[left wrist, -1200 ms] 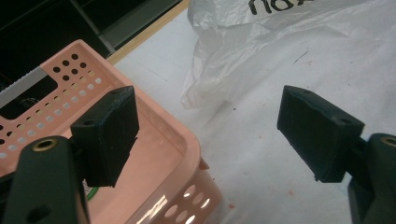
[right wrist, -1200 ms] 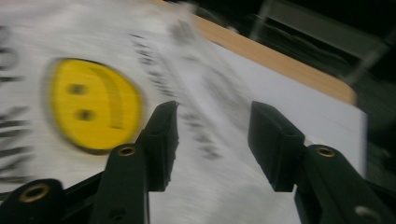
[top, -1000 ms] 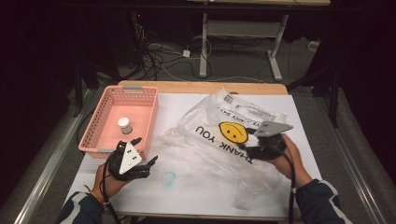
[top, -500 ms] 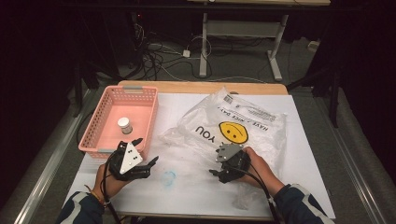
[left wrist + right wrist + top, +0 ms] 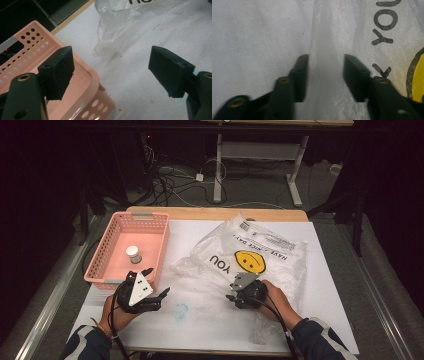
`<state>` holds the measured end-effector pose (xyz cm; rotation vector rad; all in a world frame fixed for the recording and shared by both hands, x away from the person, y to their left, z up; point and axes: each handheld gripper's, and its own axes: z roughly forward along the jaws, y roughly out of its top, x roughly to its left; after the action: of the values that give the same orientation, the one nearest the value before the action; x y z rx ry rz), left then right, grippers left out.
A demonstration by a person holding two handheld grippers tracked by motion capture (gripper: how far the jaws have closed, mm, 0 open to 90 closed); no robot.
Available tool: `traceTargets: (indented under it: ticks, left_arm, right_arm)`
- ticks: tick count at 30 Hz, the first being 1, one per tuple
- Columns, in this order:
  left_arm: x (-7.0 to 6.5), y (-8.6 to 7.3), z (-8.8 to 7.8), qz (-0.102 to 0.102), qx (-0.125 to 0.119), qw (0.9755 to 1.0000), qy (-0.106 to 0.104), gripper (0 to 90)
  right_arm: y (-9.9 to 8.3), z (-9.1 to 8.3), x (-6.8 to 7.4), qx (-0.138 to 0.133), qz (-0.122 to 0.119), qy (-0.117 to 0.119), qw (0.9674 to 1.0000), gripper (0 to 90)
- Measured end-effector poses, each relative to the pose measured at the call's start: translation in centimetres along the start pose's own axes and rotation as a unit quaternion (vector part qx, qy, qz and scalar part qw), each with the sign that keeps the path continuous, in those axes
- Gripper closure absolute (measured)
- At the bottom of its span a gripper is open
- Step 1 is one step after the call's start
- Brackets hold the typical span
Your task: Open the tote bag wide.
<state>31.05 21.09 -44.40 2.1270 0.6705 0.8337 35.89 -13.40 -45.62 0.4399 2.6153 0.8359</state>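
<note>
One pink perforated plastic basket (image 5: 107, 252) holds one small white-capped bottle (image 5: 133, 254) on the white desk (image 5: 210, 315). One crumpled clear plastic bag (image 5: 260, 255) lies beside it. The left gripper (image 5: 152, 296) has its jaws wide apart near the basket; the right gripper (image 5: 231, 296) has its jaws parted over the bag's edge

Your table (image 5: 300, 320): pink basket (image 5: 105, 255) far left, small white jar (image 5: 133, 254) upright inside. Crumpled smiley plastic bag (image 5: 270, 245) right. Cables (image 5: 170, 180) on floor beyond.

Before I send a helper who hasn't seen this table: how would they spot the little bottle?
Find the pink basket at the table's left, beside the smiley bag. The bottle stands upright inside it, white-capped, the one thing in the basket.
</note>
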Motion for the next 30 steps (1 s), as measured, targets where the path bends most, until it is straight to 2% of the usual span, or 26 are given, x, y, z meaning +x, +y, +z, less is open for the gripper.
traceTargets:
  ticks: [3, 6, 13, 15, 17, 19, 20, 21, 23, 24, 26, 28, 30]
  left_arm:
    - [0.0, 0.0, 0.0, 0.000, 0.000, 1.0000, 0.001, 20.6]
    - [0.2, 0.0, -0.1, 0.000, 0.001, 1.0000, 0.002, 20.6]
    - [0.7, 0.1, -0.5, -0.003, -0.006, 0.9999, 0.013, 20.6]
    - [1.0, 0.2, -0.8, -0.007, -0.011, 0.9997, 0.020, 20.6]
    - [1.5, 0.4, -1.1, -0.014, -0.016, 0.9994, 0.028, 20.6]
    - [2.1, 0.6, -1.5, -0.019, -0.019, 0.9989, 0.038, 20.6]
    - [2.8, 0.9, -1.9, -0.026, -0.021, 0.9985, 0.044, 20.6]
    - [2.8, 0.9, -1.9, -0.026, -0.021, 0.9985, 0.044, 20.6]
    - [3.5, 1.2, -2.2, -0.034, -0.018, 0.9977, 0.055, 20.6]
    - [4.0, 1.4, -2.4, -0.037, -0.015, 0.9975, 0.059, 20.7]
    - [4.9, 1.7, -2.5, -0.047, -0.005, 0.9972, 0.059, 20.7]
    - [5.8, 2.1, -2.3, -0.045, 0.010, 0.9968, 0.065, 20.8]
    - [7.0, 2.6, -1.9, -0.044, 0.032, 0.9966, 0.062, 20.8]
  right_arm:
    - [0.0, -0.3, -0.4, -0.010, 0.013, -0.008, 0.9998, 80.6]
    - [0.1, -1.0, -0.6, -0.029, 0.017, -0.013, 0.9994, 89.2]
    - [0.6, -2.3, -1.4, -0.060, 0.037, -0.043, 0.9966, 90.0]
    - [0.9, -3.1, -2.0, -0.079, 0.053, -0.051, 0.9942, 90.0]
    - [1.3, -3.9, -2.4, -0.095, 0.058, -0.063, 0.9918, 90.0]
    - [1.6, -4.5, -2.6, -0.103, 0.055, -0.077, 0.9902, 90.0]
    - [1.7, -4.8, -2.8, -0.105, 0.054, -0.084, 0.9894, 90.0]
    - [1.9, -5.1, -2.9, -0.111, 0.055, -0.091, 0.9882, 90.0]
    - [2.0, -5.4, -3.0, -0.116, 0.058, -0.095, 0.9869, 90.0]
    - [2.2, -6.0, -3.4, -0.127, 0.061, -0.108, 0.9841, 90.0]
    - [2.6, -6.7, -3.7, -0.137, 0.062, -0.116, 0.9818, 90.0]
    - [2.9, -7.2, -3.9, -0.147, 0.063, -0.126, 0.9791, 90.0]
    - [3.2, -7.7, -4.2, -0.159, 0.067, -0.132, 0.9762, 90.0]
